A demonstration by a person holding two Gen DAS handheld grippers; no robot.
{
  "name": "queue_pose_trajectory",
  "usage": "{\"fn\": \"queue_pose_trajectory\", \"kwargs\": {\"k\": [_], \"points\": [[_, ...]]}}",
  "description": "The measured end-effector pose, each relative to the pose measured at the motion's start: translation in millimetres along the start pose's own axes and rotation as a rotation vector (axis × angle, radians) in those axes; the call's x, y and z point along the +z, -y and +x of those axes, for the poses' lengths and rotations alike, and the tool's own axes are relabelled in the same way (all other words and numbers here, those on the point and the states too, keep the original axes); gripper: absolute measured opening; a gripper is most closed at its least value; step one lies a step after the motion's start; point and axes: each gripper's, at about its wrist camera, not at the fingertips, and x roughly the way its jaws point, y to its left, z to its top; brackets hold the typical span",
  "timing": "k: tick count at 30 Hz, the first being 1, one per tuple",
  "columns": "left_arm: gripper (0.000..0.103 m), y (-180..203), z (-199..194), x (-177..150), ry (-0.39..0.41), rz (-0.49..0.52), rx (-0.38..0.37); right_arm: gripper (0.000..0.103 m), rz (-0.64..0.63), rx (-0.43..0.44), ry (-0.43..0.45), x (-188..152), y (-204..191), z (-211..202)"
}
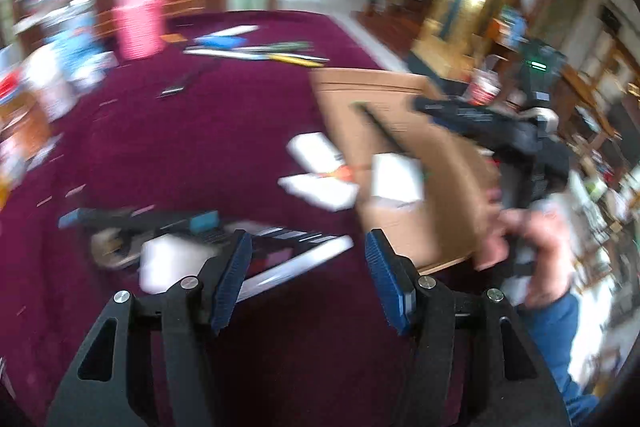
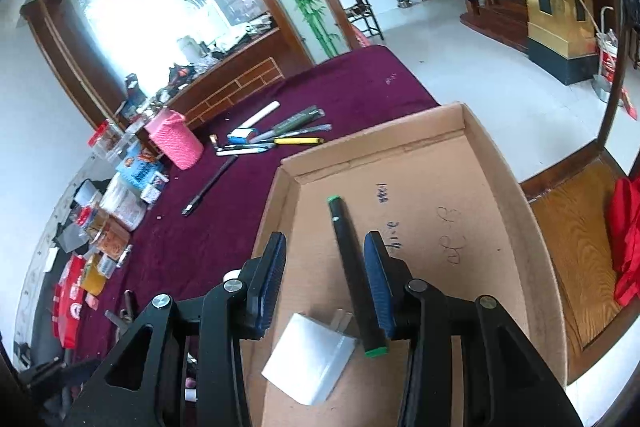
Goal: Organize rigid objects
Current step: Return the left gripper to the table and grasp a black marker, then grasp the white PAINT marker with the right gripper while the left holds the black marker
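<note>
The right gripper (image 2: 325, 279) hangs over the near end of the cardboard tray (image 2: 472, 131), jaws parted and gripping nothing. A black green-capped marker (image 2: 352, 267) lies released beside its right pad, a white plug adapter (image 2: 310, 363) next to it, likely sorted in. Handwriting on the tray floor is unreadable. The left gripper (image 1: 308, 279) is open and empty above the maroon cloth (image 1: 180, 131); more pens (image 2: 276, 135) wait near the far edge.

left gripper (image 1: 308, 277): jaws apart, nothing between | below: maroon cloth (image 1: 180, 131), blurred white items (image 1: 320, 183) | right: cardboard box (image 1: 404, 131), black stick (image 1: 382, 131) inside | far right: hand (image 1: 532, 251) holding right gripper (image 1: 424, 105) | rear: pink container (image 1: 138, 27), pens (image 1: 260, 51)
</note>
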Motion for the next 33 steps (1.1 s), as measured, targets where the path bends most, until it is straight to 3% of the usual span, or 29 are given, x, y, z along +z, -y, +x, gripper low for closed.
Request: {"fn": "queue_pose_trajectory", "kwargs": {"k": [7, 12, 15, 17, 21, 22, 24, 26, 28, 33], "points": [[0.058, -119, 5, -37, -0.070, -0.266, 0.205, 0.036, -0.043, 0.065, -0.015, -7, -18, 1], [0.058, -166, 28, -46, -0.119, -0.430, 0.230, 0.036, -0.049, 0.058, -0.015, -9, -19, 3], [0.058, -169, 41, -45, -0.135, -0.428, 0.260, 0.036, -0.060, 0.063, -0.022, -11, -23, 4], [0.051, -168, 52, -43, -0.139, -0.413, 0.280, 0.036, -0.075, 0.071, -0.017, -12, -26, 2], [0.015, -170, 61, -40, -0.124, -0.383, 0.325, 0.036, -0.149, 0.166, -0.016, -18, -46, -5], [0.012, -172, 61, -41, -0.119, -0.379, 0.340, 0.036, -0.184, 0.199, -0.033, -20, -54, -5], [0.012, -176, 59, -40, -0.122, -0.364, 0.325, 0.037, -0.289, 0.333, -0.121, -35, -81, 0], [0.012, -178, 53, -44, -0.124, -0.354, 0.320, 0.042, -0.384, 0.462, -0.267, -56, -109, 11], [0.012, -180, 49, -48, -0.122, -0.332, 0.311, 0.042, -0.475, 0.483, -0.374, -81, -134, 21], [0.012, -175, 45, -53, -0.105, -0.296, 0.310, 0.042, -0.574, 0.442, -0.443, -104, -152, 32]]}}
